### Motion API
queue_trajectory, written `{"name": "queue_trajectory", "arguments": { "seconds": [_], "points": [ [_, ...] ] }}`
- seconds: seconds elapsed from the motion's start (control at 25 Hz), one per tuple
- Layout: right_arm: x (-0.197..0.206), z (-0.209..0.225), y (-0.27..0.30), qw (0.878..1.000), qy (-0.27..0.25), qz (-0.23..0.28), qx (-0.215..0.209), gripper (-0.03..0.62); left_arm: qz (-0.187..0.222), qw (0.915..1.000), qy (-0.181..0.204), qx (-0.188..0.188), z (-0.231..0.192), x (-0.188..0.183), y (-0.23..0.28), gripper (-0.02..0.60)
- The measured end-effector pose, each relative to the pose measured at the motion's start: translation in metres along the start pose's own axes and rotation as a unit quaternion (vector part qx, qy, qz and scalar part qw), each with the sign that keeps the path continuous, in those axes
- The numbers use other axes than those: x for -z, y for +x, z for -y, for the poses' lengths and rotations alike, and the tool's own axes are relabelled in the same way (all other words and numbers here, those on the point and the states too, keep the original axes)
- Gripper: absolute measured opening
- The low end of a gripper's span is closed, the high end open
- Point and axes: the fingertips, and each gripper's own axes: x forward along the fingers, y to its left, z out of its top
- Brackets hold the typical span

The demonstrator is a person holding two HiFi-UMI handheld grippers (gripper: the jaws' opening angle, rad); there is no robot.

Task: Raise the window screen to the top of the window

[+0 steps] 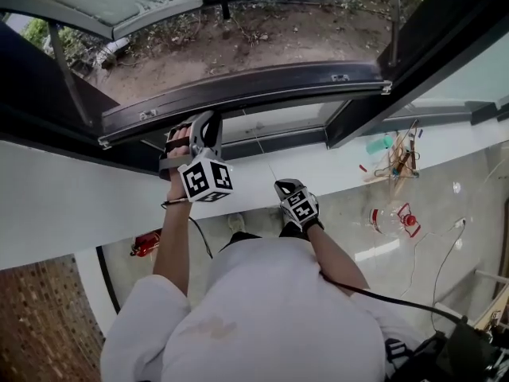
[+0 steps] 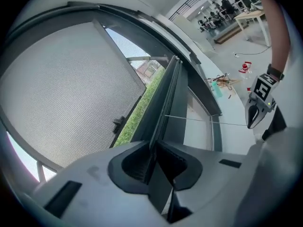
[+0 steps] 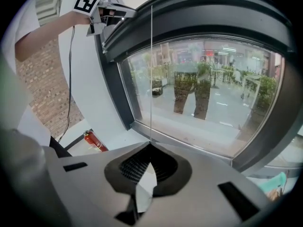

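The window screen (image 1: pixel 262 86) shows as a dark bar across the open window, above the white sill (image 1: pixel 79 205), with bare soil (image 1: pixel 262 42) outside beyond it. The left gripper (image 1: pixel 200 134) is raised to that bar, its jaws pressed together on the bar's thin edge. A fine cord (image 1: pixel 262 150) runs from the bar down to the right gripper (image 1: pixel 288 188), which is held lower and closer to the person, its jaws pinched together on the cord. Below the sill are a glossy pale floor (image 1: pixel 382 237), a red fire extinguisher (image 1: pixel 147 243) and brick paving (image 1: pixel 40 317). Tangled wires (image 1: pixel 402 157) lie on the sill to the right.
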Motion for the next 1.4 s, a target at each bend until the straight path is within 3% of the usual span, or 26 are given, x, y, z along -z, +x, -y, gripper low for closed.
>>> {"name": "queue_trajectory", "arguments": {
  "seconds": [0.16,0.6,0.72,0.88,1.04,1.2,1.4],
  "points": [
    [-0.010,0.001,0.010,1.000,-0.007,0.012,-0.004,0.003,0.014,0.9998,-0.013,-0.009,-0.008,-0.005,-0.005,0.028],
    [-0.040,0.010,0.018,0.999,-0.026,0.034,0.006,0.003,0.079,0.9886,-0.124,-0.032,-0.036,-0.020,-0.023,0.043],
    [-0.045,0.009,0.018,0.999,-0.027,0.035,0.004,0.003,0.100,0.9793,-0.171,-0.042,-0.042,-0.022,-0.028,0.044],
    [-0.050,0.010,0.020,0.999,-0.015,0.041,0.001,0.003,0.120,0.9609,-0.247,-0.035,-0.042,-0.020,-0.038,0.043],
    [-0.053,0.007,0.023,0.999,-0.004,0.047,-0.007,0.003,0.110,0.9528,-0.279,-0.044,-0.031,-0.009,-0.044,0.043],
    [-0.057,0.008,0.025,0.999,-0.003,0.050,-0.007,0.003,0.110,0.9411,-0.319,-0.025,-0.021,-0.007,-0.047,0.041],
    [-0.058,0.012,0.025,0.999,0.007,0.054,-0.003,0.003,0.117,0.9195,-0.375,-0.016,-0.014,0.000,-0.052,0.003]
  ]
}}
